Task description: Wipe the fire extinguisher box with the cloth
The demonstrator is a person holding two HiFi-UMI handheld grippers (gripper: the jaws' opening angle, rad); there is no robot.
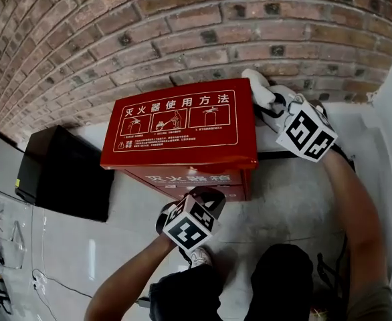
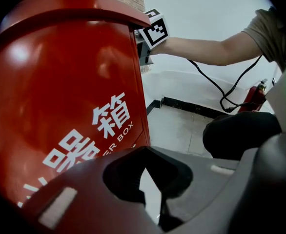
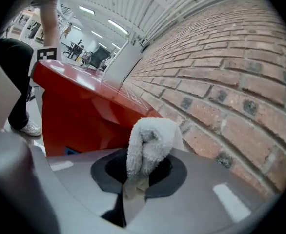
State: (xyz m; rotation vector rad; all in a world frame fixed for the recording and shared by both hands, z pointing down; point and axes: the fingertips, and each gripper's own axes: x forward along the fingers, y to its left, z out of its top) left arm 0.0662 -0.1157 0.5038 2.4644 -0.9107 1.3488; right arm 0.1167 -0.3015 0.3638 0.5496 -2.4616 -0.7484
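Right gripper [image 3: 142, 177] is clenched on the cloth [image 3: 150, 140]: a white terry wad pinched between the jaws, its folded end sticking out ahead of them. The fire extinguisher box [image 1: 179, 129] sits ahead and to the left of that gripper, which faces the box's red side panel and lid edge. The brick wall [image 3: 221, 72] runs close along the gripper's right. From the head view the cloth is at the lid's back right corner, in the gap between box and wall (can't tell if it's touching the lid edge or just beside it). Left gripper [image 2: 150, 179] has its jaws drawn together with nothing in them, only a thin sliver of floor showing through. It's pointed down, with the box's front panel just ahead and to its left, white lettering filling most of that view; near, contact not visible. Box lid is shut, instruction panel facing up, back against the wall. Beyond the left gripper, to its right, are the person's right forearm [image 2: 206, 48] and a black cable [image 2: 221, 89] hanging from it. A black case [image 1: 62, 172] sits on the floor [image 1: 283, 199], off to the left gripper's left, apart from the box.
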